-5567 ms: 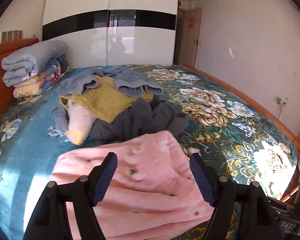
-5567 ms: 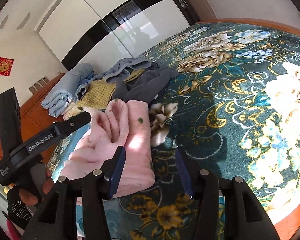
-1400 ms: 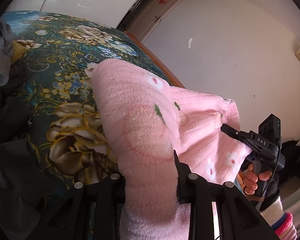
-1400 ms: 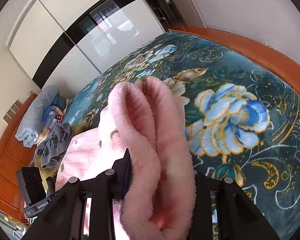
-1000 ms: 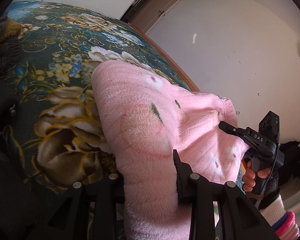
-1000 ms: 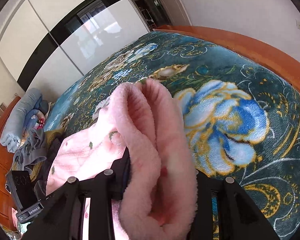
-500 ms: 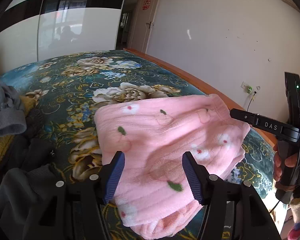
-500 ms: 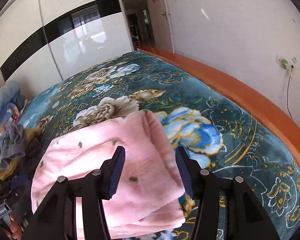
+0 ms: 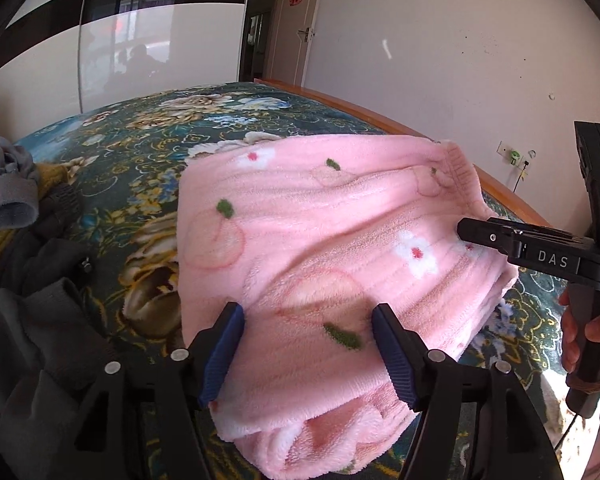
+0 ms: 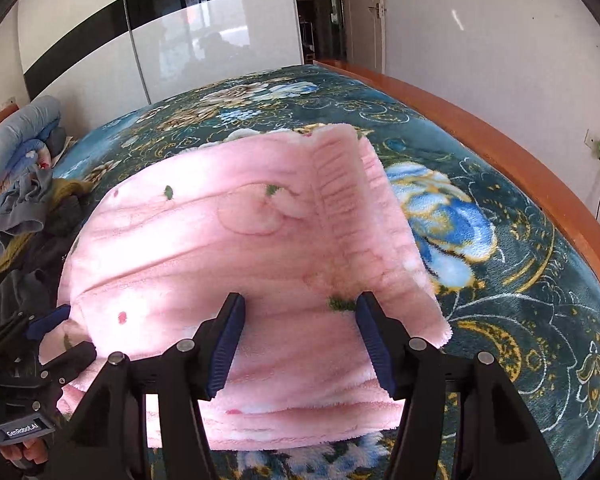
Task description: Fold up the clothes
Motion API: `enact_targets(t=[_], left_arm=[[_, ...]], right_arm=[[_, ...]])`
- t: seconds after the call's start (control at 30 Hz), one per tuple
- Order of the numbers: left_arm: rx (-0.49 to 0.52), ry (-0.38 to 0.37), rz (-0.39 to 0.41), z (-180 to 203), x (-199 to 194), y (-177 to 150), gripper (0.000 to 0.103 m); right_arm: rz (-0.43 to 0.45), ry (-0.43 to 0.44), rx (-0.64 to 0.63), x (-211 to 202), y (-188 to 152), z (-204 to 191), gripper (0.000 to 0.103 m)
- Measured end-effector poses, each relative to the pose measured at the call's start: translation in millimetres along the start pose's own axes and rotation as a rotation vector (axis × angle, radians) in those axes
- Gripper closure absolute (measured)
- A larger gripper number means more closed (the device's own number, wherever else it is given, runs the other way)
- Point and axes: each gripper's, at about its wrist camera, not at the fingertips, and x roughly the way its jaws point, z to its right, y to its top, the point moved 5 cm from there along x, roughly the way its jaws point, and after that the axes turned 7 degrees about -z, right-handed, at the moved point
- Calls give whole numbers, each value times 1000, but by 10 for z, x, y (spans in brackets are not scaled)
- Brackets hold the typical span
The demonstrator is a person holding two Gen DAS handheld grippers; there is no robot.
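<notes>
Pink fleece garment with flower print [image 9: 324, 264], folded, lay on the teal floral bedspread [image 10: 500, 240]. Both the left gripper [image 9: 306, 346] and the right gripper [image 10: 298, 338] hovered over it, fingers released.

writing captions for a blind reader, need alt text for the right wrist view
A folded pink fleece garment lies on a dark teal floral bedspread, with the open right gripper poised just over its near edge. The left gripper sits at the garment's left side, and a pile of unfolded clothes lies beyond it.
</notes>
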Motion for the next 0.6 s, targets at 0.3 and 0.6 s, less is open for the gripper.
enact_targets(t=[0.3,0.6], left_arm=[[-96,133,7,-24,-335,-477,32],[-166,274,-99,-73,-165,-839,15]], right_arm=[[20,41,-15,-433,-409,-211,43],[-80,23,-65,-299,-851,-390,43]])
